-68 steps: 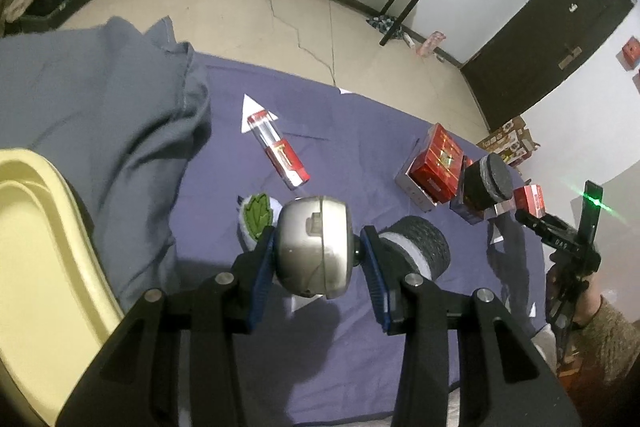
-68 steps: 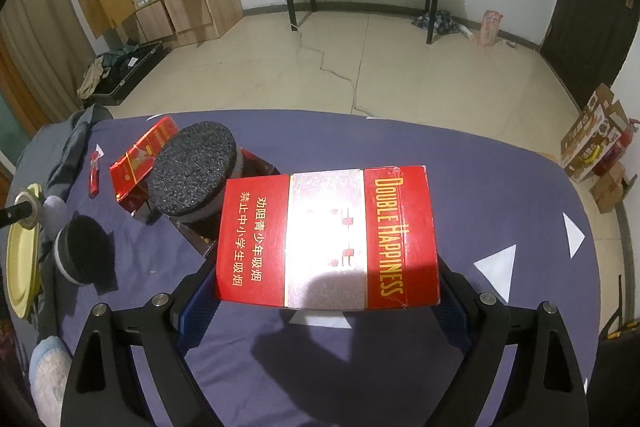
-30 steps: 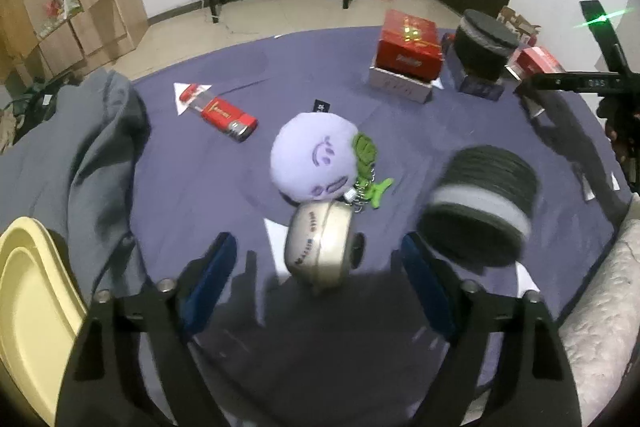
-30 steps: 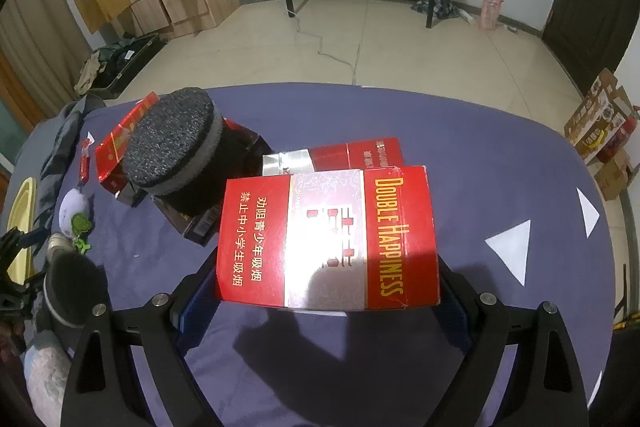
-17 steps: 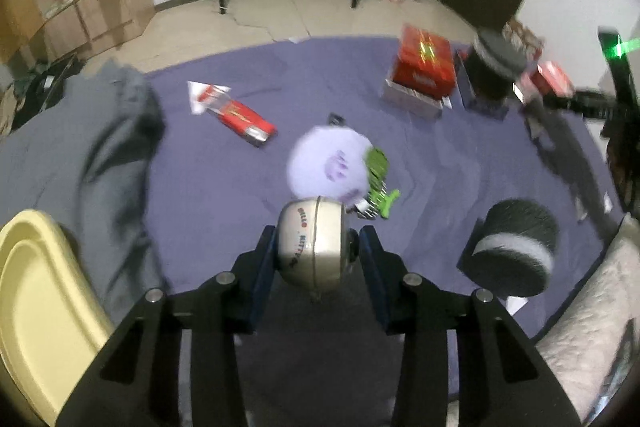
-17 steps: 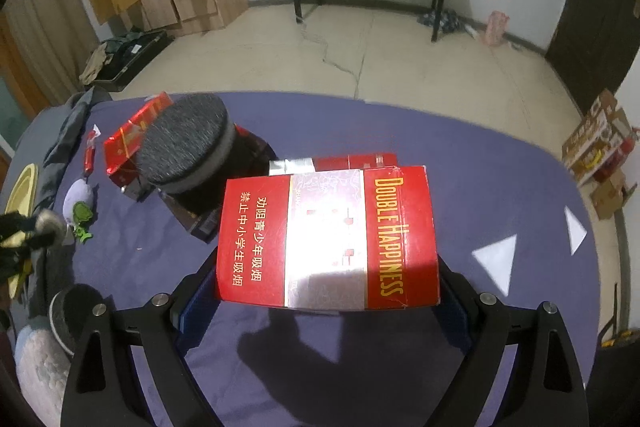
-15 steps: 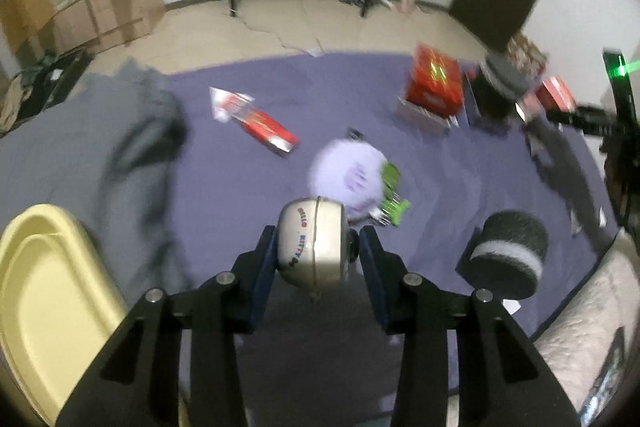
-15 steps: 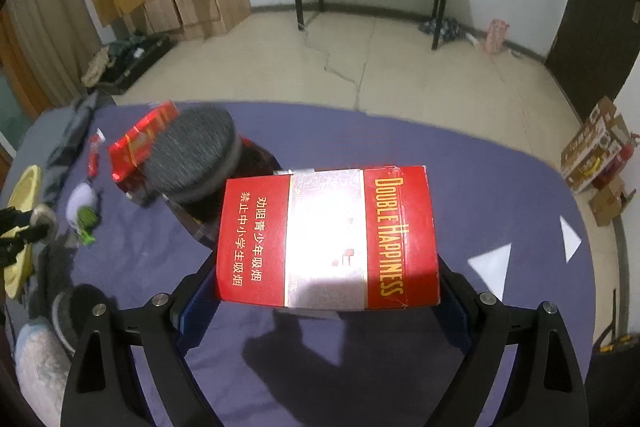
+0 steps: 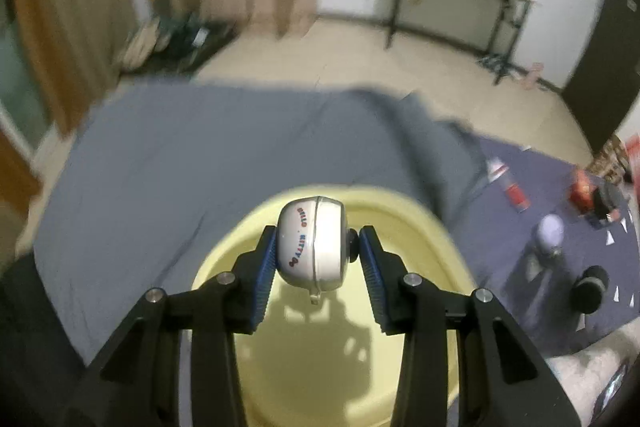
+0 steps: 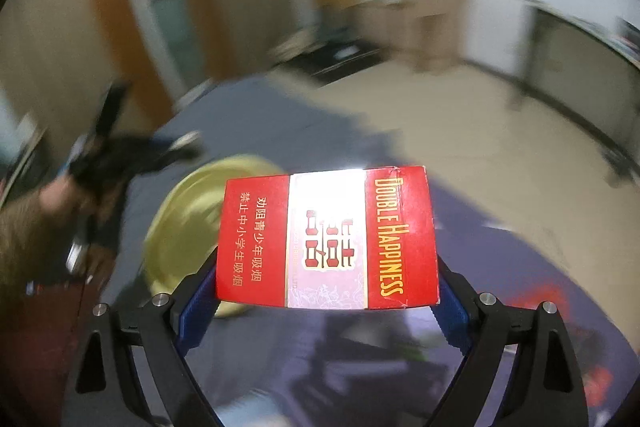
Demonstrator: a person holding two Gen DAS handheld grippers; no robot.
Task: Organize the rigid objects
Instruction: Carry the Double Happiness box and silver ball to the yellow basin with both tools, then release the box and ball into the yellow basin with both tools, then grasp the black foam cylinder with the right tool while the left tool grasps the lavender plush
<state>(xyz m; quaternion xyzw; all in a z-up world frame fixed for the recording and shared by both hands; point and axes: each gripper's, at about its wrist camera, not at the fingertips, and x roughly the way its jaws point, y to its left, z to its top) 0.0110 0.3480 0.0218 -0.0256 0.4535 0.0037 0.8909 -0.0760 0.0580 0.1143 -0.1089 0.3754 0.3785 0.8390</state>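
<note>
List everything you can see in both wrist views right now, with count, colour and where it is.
Round metal case: one, silver, in the left hand-held gripper above the tray.
Tray: one, pale yellow, on the grey cloth.
Grey cloth: one, draped over the table's left part.
Purple cloth: one, on the table's right part.
Cigarette box: one, red and white, in the right hand-held gripper.
Small far items on the purple cloth: several, red, lilac and black, too blurred to name.
Left hand-held gripper: black, blue pads, shut on the case.
Right hand-held gripper: black, blue pads, shut on the box.

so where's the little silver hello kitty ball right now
In the left wrist view the silver ball sits centre frame, clamped in the left tongs, above the yellow tray.
</note>
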